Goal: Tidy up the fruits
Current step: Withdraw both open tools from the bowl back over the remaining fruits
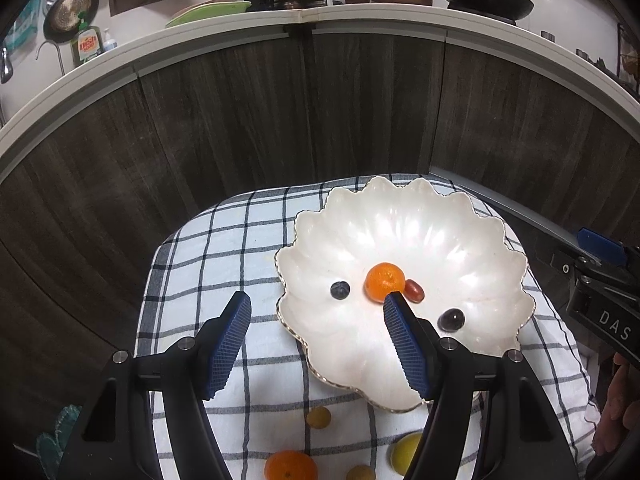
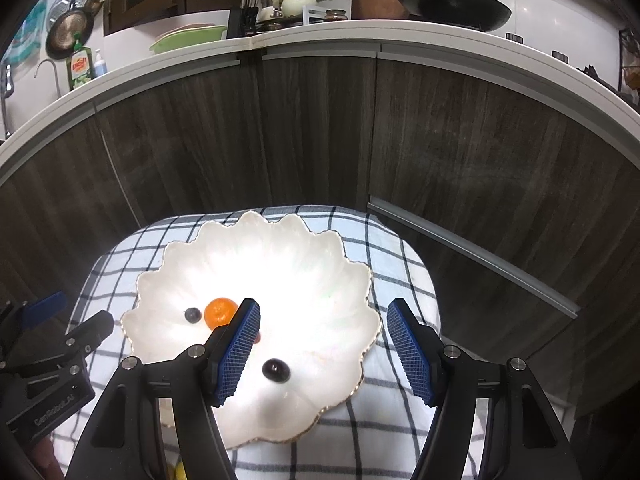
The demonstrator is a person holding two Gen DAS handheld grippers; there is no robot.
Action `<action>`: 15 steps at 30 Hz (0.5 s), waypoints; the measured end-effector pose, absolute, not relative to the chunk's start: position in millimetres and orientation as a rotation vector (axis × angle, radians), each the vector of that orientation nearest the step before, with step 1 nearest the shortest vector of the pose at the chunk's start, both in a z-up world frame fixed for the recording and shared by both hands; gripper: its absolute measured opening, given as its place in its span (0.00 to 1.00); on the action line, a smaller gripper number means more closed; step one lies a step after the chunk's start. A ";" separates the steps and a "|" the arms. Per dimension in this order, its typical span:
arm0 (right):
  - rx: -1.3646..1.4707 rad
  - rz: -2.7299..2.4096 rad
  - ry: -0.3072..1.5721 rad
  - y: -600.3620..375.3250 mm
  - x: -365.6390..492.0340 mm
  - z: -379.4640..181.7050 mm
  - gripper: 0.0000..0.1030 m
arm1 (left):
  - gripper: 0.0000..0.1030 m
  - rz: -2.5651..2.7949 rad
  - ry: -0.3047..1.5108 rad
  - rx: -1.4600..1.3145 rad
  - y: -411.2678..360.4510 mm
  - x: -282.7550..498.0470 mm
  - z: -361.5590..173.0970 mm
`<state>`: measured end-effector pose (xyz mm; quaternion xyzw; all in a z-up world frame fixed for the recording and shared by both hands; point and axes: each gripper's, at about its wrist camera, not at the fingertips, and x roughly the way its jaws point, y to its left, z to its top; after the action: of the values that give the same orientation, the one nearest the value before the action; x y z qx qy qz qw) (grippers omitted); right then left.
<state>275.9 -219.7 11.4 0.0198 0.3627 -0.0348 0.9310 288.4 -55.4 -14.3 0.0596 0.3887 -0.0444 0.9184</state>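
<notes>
Both grippers hang over the dish (image 1: 472, 240), jaws wide and holding nothing. The dish holds a small orange (image 1: 385, 278), a blueberry (image 1: 340, 289), a red fruit (image 1: 415, 289) and a dark grape (image 1: 451, 319). The loose fruit lies on the checked cloth (image 1: 208, 264), near side of the dish: a yellow one (image 1: 319, 417), an orange (image 1: 291, 465) and a lemon (image 1: 404, 450). All sit under and behind the left gripper (image 1: 316, 340), so it is probably nearer and must draw back; the right gripper (image 2: 323, 346) is over the dish.

Dark cabinet front (image 1: 320, 120) walls off space behind the shell plate (image 1: 400, 360).
</notes>
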 end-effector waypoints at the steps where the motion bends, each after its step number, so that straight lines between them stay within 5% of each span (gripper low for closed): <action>1: 0.043 -0.070 0.744 -220.1 273.3 10.9 0.65 | 0.66 -0.091 0.798 0.125 -56.3 285.7 -14.2; 15: 0.038 -0.052 0.751 -221.2 241.9 0.9 0.65 | 0.66 -0.113 0.817 0.139 -63.8 250.8 -26.3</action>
<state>241.9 -221.2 0.9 0.0184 0.3669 -0.0256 0.9297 250.8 -63.8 -26.3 0.0674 0.3966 -0.0550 0.9139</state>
